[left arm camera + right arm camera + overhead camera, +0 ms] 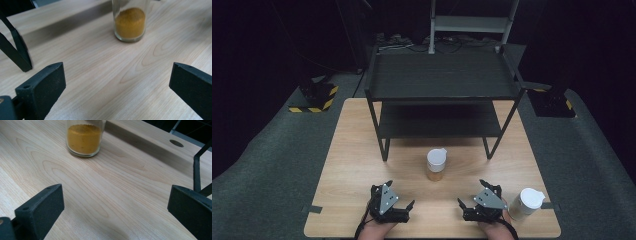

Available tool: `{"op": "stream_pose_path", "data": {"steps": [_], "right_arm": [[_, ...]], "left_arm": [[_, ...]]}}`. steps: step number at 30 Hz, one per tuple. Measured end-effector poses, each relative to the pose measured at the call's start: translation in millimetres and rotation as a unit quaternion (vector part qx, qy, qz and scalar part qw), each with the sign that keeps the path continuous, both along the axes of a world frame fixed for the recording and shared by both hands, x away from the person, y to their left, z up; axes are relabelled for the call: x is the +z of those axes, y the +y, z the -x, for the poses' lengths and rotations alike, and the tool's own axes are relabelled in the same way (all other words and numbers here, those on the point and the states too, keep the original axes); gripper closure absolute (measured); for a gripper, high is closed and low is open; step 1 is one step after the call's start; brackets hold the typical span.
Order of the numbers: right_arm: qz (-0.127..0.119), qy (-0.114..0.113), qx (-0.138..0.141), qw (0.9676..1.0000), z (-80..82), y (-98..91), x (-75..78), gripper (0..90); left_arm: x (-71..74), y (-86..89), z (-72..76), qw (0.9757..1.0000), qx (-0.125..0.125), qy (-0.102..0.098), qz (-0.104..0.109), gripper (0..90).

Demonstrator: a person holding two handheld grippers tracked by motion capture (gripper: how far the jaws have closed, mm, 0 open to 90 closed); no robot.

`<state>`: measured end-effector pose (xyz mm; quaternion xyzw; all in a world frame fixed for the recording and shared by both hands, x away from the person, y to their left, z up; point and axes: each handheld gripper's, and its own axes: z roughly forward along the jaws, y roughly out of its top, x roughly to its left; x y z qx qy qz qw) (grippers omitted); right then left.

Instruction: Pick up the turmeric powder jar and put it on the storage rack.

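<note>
Standing between both wide-open, empty grippers' jaws, spice jar (435, 165) fronts black shelf (442, 95).

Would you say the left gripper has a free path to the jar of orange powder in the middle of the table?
Probably yes. The left gripper is open and points toward the jar, with bare table between them. The shelf leg stands off to one side, clear of that line.

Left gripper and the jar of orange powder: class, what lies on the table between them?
Nothing: between the left gripper and the jar of orange powder lies bare wooden table, as the left gripper view shows.
</note>
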<state>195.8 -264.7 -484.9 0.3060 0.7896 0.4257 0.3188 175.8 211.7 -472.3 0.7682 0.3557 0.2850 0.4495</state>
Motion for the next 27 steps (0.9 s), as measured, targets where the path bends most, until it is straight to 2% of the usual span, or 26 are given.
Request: {"op": "stream_pose_path", "data": {"steps": [11,17,27], "right_arm": [[0.001,0.001,0.000,1.0000,0.0,0.6,0.3,0.0],[0.005,0.001,0.002,1.0000,-0.1,1.3,0.7,0.0],[0.004,0.001,0.004,1.0000,0.0,0.9,0.5,0.0]], "left_arm": [[7.5,4.8,8.2,0.9995,-0.010,-0.022,0.019,0.8],[8.7,-0.2,3.1,0.9988,-0.019,-0.029,0.034,0.7],[11.6,-9.1,-5.3,0.9981,-0.030,-0.036,0.040,0.7]]}}
